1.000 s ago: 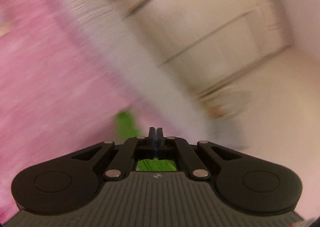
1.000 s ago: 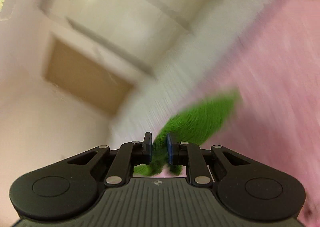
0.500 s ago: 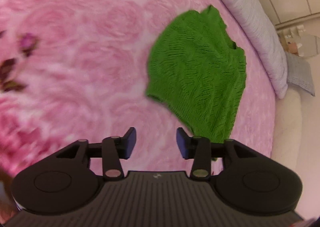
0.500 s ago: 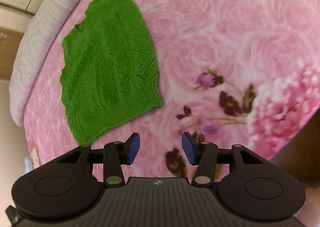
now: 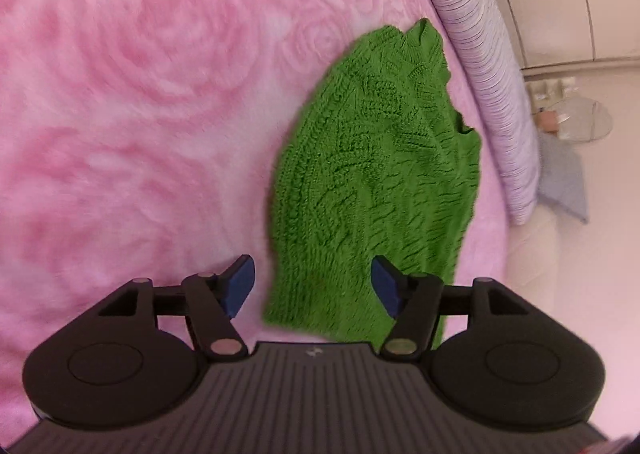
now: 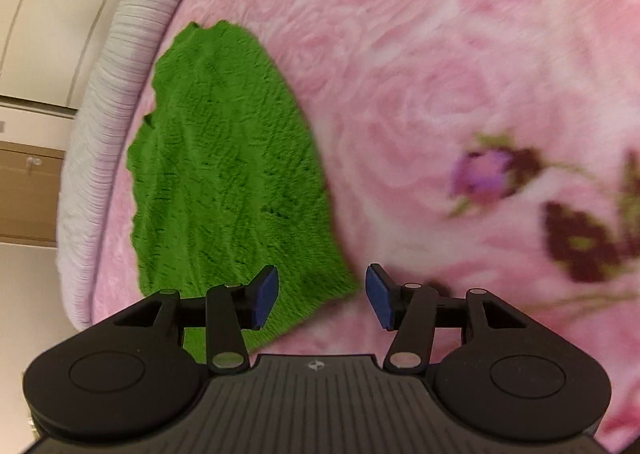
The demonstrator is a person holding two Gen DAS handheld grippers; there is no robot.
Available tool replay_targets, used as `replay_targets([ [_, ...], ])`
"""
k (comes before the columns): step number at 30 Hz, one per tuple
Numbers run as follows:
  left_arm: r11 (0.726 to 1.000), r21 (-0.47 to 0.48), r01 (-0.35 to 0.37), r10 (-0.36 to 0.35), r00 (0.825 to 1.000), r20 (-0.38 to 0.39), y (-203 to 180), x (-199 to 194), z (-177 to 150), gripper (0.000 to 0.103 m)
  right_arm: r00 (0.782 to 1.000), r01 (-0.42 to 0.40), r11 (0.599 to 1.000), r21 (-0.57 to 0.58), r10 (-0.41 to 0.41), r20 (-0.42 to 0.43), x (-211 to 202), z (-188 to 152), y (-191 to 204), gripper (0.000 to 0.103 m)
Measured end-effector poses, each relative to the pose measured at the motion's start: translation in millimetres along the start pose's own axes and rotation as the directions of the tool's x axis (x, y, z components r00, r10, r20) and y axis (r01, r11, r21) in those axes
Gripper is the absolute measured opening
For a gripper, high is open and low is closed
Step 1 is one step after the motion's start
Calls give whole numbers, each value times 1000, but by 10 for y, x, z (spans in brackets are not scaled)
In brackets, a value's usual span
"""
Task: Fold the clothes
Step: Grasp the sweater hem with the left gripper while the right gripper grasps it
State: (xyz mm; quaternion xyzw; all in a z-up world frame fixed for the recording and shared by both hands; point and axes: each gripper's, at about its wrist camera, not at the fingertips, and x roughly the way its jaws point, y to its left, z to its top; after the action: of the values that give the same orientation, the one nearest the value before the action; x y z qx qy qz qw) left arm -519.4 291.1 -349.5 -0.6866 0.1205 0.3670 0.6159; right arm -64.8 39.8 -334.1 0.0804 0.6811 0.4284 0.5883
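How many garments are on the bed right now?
1: a green knit sweater lies on the pink blanket, near its pillow-side edge, seen in both wrist views. Anything outside these views is unseen.

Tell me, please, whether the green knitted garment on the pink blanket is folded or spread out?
Folded, it seems: the green knitted garment lies as a compact panel on the pink blanket, no sleeves spread, a second layer showing along one edge. How many folds, I cannot tell.

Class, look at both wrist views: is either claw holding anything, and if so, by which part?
Nothing is held. The left claw and right claw are both opening, pads clear of the green knitted sweater lying on the pink rose-patterned blanket.
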Motion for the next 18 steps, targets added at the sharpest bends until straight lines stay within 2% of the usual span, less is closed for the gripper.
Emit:
replay_targets([
  [2,998,-34,43,-43,999,3,20,89,21,60,1000,-9,1000,0,9,7,118,-20,16,54],
  [4,995,-64,82,-82,997,5,35,178,41,52,999,-30,1000,-4,30,33,182,-29,70,54],
  [5,997,-40,71,-71,997,-10,-1,213,44,29,999,-39,999,-19,39,21,224,-20,120,33],
  [6,998,-16,60,-60,998,-25,-37,249,48,11,999,-48,998,-33,48,9,266,-11,171,17],
  [7,999,10,49,-49,998,-37,-77,275,49,11,999,-53,997,-52,53,9,267,-1,229,16],
  [10,988,150,45,-46,999,-2,-288,100,-31,9,997,-45,991,-130,53,60,84,27,435,15],
  [14,964,260,61,-67,998,18,-518,-356,-296,9,986,-92,984,-153,111,122,-453,74,456,14],
  [16,952,300,64,-73,997,19,-586,-611,-509,9,989,-86,982,-165,105,108,-686,24,357,14],
  [18,946,324,32,-39,999,15,-549,-797,-808,9,994,-66,981,-182,81,76,-892,-57,220,14],
])
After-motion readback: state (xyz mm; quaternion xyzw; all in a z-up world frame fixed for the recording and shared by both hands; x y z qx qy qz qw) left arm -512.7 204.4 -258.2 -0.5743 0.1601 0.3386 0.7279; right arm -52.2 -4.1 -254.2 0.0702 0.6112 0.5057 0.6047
